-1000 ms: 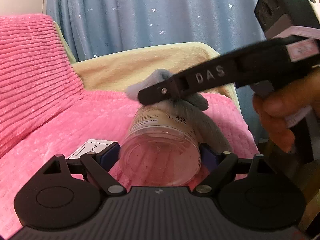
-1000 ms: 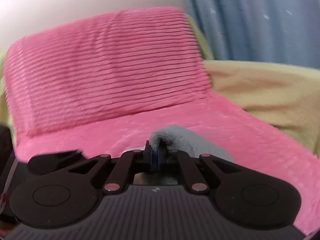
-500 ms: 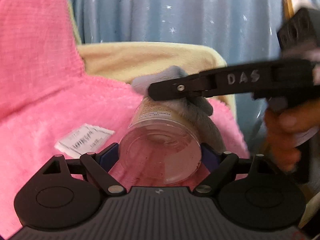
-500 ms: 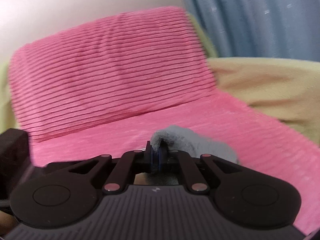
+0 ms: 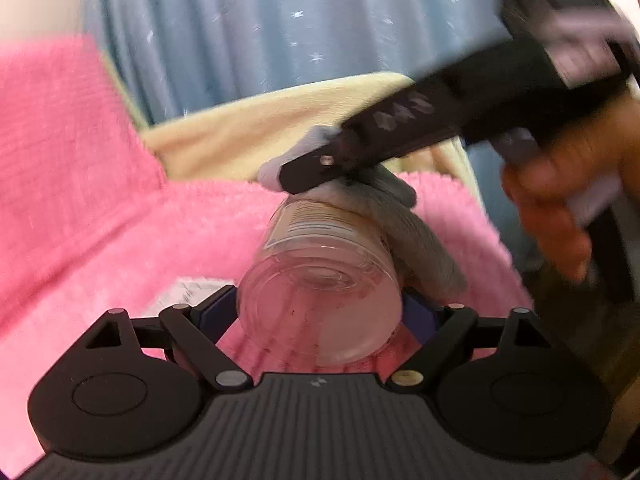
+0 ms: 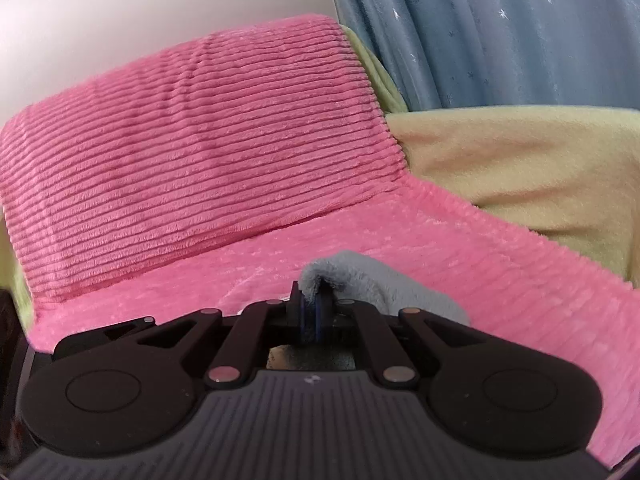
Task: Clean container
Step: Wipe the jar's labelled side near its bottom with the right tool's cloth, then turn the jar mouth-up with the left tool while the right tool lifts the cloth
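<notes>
A pink ribbed blanket (image 6: 192, 152) is spread as the backdrop in both views, with a cream cover (image 6: 520, 168) and a blue starred curtain (image 6: 500, 32) seen behind it. Above the blanket, the clear container (image 5: 320, 304) is held on its side, base towards the camera, clamped between the blue pads of the left gripper (image 5: 320, 312); its far end is hidden behind the cloth, and its printed label is too blurred to be read. Only in the left wrist view are the container and a blurred hand (image 5: 560, 216) on the right gripper's handle seen. The grey cloth (image 5: 408, 232) is pressed on the container's upper side by the right gripper (image 5: 304, 172). In the right wrist view the right gripper (image 6: 314, 314) is shown closed tight on a fold of the grey cloth (image 6: 380, 280), while the container is hidden beneath. A white paper tag (image 5: 188, 292), mostly covered by the left gripper, lies on the blanket beside the container.
</notes>
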`<state>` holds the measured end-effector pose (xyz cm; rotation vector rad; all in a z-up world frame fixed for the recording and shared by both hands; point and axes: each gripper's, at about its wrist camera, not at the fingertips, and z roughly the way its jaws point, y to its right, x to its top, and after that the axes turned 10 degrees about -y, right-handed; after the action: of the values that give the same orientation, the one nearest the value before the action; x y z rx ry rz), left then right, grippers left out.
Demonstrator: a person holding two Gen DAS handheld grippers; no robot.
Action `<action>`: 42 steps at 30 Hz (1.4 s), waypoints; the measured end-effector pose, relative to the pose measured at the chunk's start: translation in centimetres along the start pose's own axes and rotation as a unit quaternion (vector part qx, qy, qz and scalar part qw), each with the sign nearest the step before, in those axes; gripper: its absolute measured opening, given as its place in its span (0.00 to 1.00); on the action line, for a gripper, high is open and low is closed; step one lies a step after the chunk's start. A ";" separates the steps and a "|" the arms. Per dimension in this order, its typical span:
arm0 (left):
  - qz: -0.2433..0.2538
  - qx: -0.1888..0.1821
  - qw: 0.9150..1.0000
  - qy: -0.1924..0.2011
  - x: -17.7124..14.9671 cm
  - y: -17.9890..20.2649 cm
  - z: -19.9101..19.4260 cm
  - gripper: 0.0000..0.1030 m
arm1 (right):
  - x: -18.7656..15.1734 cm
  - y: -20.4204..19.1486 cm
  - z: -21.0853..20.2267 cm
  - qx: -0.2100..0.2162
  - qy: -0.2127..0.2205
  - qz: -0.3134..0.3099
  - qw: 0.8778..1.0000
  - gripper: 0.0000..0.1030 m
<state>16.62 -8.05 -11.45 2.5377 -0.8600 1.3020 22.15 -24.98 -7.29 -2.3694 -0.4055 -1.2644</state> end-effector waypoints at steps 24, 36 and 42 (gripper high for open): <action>-0.005 0.014 0.999 0.036 1.2 -0.9 -3.6 0.83 | 0.5 1.3 -1.8 0.033 -0.018 0.106 0.994 0.03; -0.008 0.006 0.999 0.038 2.0 0.0 -3.0 0.83 | 2.1 2.3 -4.9 0.016 0.027 0.114 0.993 0.03; 0.007 0.010 1.000 0.026 1.6 0.5 -2.8 0.83 | 2.6 0.2 -5.3 0.069 0.005 0.049 0.996 0.03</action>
<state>15.07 -8.06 -8.54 2.5046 -0.8597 1.3812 19.82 -27.66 -2.55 -2.2377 -0.3580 -1.1662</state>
